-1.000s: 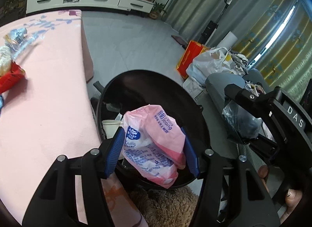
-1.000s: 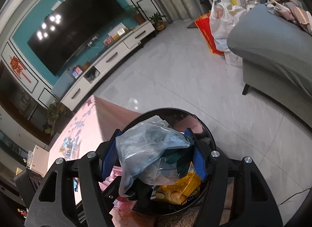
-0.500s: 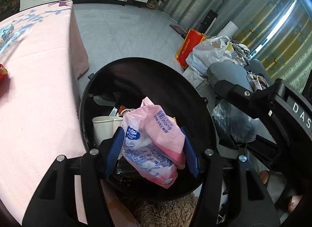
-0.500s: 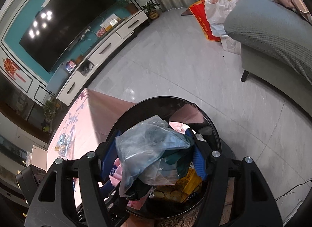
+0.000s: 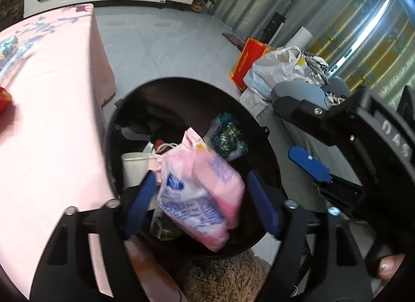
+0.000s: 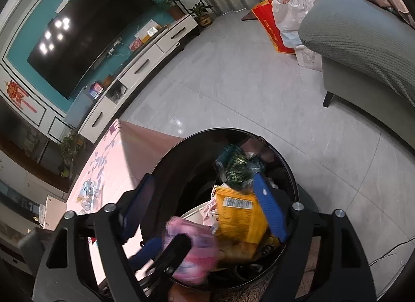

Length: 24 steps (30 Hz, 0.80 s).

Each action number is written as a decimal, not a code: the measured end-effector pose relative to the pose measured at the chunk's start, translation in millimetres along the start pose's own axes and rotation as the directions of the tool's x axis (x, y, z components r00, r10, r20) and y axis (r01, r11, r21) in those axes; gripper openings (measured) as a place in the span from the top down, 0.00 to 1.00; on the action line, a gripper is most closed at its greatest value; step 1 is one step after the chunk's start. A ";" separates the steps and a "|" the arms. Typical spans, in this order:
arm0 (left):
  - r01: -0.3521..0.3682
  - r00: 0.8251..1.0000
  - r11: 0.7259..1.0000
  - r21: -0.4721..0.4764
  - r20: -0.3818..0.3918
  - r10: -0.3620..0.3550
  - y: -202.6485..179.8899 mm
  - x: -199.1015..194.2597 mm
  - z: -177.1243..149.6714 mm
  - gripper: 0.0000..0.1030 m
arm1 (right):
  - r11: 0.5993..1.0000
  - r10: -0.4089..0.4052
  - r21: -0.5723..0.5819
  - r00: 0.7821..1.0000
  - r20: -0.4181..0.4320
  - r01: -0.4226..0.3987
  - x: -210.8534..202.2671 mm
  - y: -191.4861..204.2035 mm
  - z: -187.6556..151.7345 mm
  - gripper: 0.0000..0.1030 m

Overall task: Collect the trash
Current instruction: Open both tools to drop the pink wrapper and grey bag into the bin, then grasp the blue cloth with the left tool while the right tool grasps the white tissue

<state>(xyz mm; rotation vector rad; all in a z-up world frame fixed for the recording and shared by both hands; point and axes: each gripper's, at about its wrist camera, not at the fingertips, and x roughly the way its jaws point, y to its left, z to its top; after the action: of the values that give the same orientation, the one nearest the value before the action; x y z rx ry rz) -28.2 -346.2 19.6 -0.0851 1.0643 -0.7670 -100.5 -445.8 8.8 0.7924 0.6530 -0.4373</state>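
My left gripper (image 5: 201,203) hangs over the open black bin (image 5: 168,104), its jaws opening. The pink-and-white plastic pack (image 5: 199,190) sits loose and blurred between the blue pads (image 5: 140,203), with a gap to the right pad. My right gripper (image 6: 203,206) is also over the bin (image 6: 181,167), jaws opening and nothing between them. The clear bag with green contents (image 6: 236,164) lies inside the bin on other trash, beside a yellow packet (image 6: 238,213). That clear bag (image 5: 227,136) also shows in the left wrist view, as does the right gripper's blue pad (image 5: 308,164).
A table with a pink cloth (image 5: 52,94) touches the bin's left side, with wrappers at its far end and a red packet (image 5: 4,99). A grey sofa (image 6: 363,42), white plastic bags (image 5: 275,68) and a red box (image 5: 246,63) stand to the right. A fluffy brown rug (image 5: 220,276) lies below.
Both pairs of jaws have widened. The clear bag has left the right gripper and dropped into the bin. The pink pack has come loose between the left pads and tilted downward.
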 end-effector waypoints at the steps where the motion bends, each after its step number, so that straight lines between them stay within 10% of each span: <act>1: -0.002 1.000 1.000 -0.005 0.016 0.003 1.9 -5.2 -0.4 0.18 | 1.000 0.000 -0.001 1.000 0.001 0.000 -0.1 0.7 -0.1 0.23; 10: -0.082 0.983 0.991 -0.103 0.153 0.097 43.3 -73.5 -2.4 0.08 | 0.999 -0.009 -0.048 1.000 0.016 0.010 -4.6 10.6 -3.4 0.20; 24: -0.272 0.887 0.888 -0.371 0.262 0.381 163.9 -209.2 -47.8 0.08 | 0.970 0.057 -0.236 0.998 0.021 -0.050 -9.1 69.1 -27.1 0.20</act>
<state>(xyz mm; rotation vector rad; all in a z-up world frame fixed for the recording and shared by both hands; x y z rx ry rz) -34.6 -84.4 85.3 -0.2958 0.8441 -0.2463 -76.6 -380.3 36.0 0.5763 0.6432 -0.3137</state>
